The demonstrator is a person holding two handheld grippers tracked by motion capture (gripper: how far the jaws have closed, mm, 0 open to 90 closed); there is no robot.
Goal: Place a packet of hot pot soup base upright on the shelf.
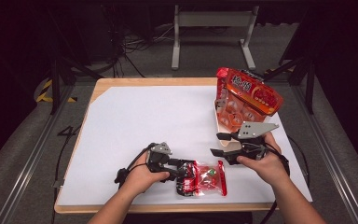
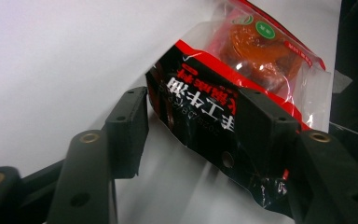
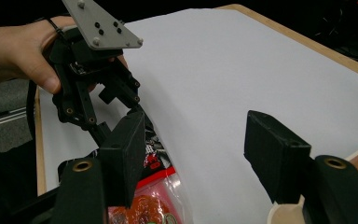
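The snack packet lies flat on the white sheet at the near edge of the counter. The left tongs sit around the packet's dark end, one pad against it, the other just apart. The right tongs hang wide and empty just beyond the packet, beside the tray of snacks.

Both forearms are showing bare, with no sleeves. The left gripper and the right gripper are wearing matte black bodies with brass-ringed screw holes, black cables trailing (the right one topped by a grey three-cornered plate).
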